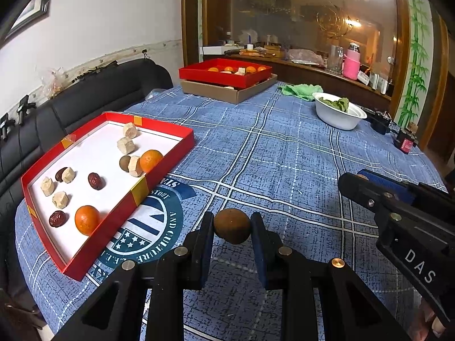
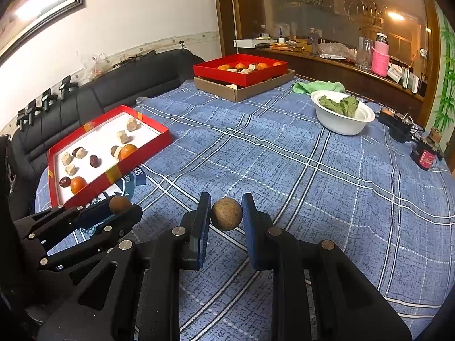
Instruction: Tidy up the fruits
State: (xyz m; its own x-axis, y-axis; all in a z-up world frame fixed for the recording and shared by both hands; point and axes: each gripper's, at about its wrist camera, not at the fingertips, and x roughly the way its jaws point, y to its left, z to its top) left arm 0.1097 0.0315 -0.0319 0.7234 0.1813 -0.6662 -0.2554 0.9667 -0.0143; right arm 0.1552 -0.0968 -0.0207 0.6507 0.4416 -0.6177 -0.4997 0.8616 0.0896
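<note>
My left gripper (image 1: 232,228) is shut on a dark brown round fruit (image 1: 232,230), held above the blue checked cloth. My right gripper (image 2: 226,213) is shut on a lighter tan round fruit (image 2: 226,214). In the right wrist view the left gripper (image 2: 121,207) shows at lower left with its brown fruit (image 2: 120,204). The right gripper's black body (image 1: 398,216) crosses the right side of the left wrist view. A red tray with a white floor (image 1: 165,167) lies to the left, holding two oranges (image 1: 87,219), red dates, pale cubes and a brown fruit.
A second red tray (image 1: 216,78) with oranges sits on a cardboard box (image 1: 239,96) at the far end. A white bowl of green leaves (image 1: 338,113) and a green cloth (image 1: 301,90) lie at the right. A black sofa (image 1: 93,93) borders the left.
</note>
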